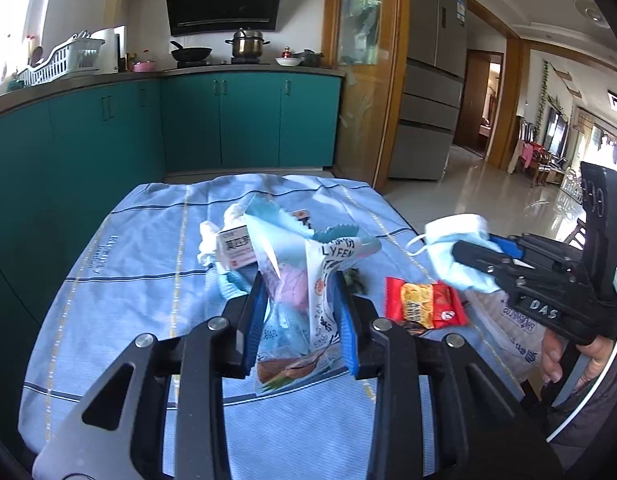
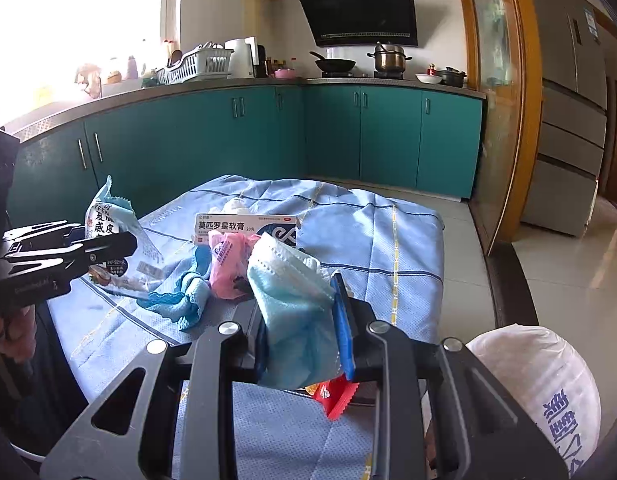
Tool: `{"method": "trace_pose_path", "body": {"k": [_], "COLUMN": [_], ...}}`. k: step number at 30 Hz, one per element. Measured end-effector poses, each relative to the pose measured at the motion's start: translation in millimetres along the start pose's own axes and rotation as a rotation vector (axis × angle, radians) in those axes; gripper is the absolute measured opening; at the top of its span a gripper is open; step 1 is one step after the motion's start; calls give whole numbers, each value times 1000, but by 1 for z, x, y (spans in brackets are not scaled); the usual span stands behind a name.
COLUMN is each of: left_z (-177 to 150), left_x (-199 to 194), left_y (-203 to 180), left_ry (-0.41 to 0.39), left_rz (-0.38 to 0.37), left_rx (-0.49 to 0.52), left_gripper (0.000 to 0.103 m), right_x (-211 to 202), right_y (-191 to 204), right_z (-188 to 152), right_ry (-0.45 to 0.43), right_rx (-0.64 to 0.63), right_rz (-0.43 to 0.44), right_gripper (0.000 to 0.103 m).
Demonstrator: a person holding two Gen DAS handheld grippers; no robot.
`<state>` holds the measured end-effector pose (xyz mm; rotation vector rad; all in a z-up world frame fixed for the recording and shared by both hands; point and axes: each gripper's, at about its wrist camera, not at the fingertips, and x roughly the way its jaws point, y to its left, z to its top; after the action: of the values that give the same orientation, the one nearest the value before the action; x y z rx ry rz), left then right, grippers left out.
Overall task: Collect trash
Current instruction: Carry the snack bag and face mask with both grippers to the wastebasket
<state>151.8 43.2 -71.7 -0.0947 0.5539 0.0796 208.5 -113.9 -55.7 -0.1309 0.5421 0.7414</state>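
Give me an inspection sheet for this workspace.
Surface: table under blue striped cloth.
Job's things: white-blue printed snack wrapper, pale blue face mask, red snack packet, white medicine box, pink plastic wrapper, crumpled white tissue, white printed plastic bag.
Clutter: blue rag.
Grippers: left gripper shut on wrapper; right gripper shut on mask.
Cables: white cable.
Surroundings: teal kitchen cabinets, grey fridge.

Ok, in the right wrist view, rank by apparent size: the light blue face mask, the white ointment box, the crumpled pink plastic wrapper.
1. Light blue face mask, though it sits in the right gripper, nearest the camera, which inflates it.
2 and 3. White ointment box and crumpled pink plastic wrapper look alike; both are partly hidden, so unranked.
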Motion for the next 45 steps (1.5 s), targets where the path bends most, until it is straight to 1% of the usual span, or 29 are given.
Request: {"method": "trace_pose_path", "body": {"k": [8, 13, 17, 20, 26, 31, 35, 41, 45], "left_z": [-3, -3, -2, 0, 3, 3, 2, 2, 8], "left_x": [-2, -4, -2, 3, 16, 21, 27, 41, 52], "left_y": [1, 2, -4, -13, -45, -71, -88, -108, -125], "left_ry": [-6, -19, -15, -7, 12, 16, 27, 52, 63], "left_rz": [-5, 7, -5, -30, -91, -134, -156, -195, -248], "left_rx": [-5, -7, 0, 6, 41, 78, 101, 125, 143], "left_gripper": [33, 33, 33, 33, 33, 33, 33, 33, 33], "right_x": [5, 1, -9, -21, -49, -69, -78, -84, -89], "right_y": [8, 5, -1, -15, -61, -101, -115, -126, -131], "right_z": [0, -3, -10, -17, -34, -50, -61, -74, -82], "right_ry": [5, -2, -11, -22, -57, -52, -43, -5, 7], "right_rx": [-38, -31, -18, 15, 143, 247, 283, 291, 305], "right_rz": [-2, -39, -80, -128, -241, -335, -383, -449, -470], "right_gripper": [28, 28, 28, 28, 28, 28, 28, 28, 28]}}
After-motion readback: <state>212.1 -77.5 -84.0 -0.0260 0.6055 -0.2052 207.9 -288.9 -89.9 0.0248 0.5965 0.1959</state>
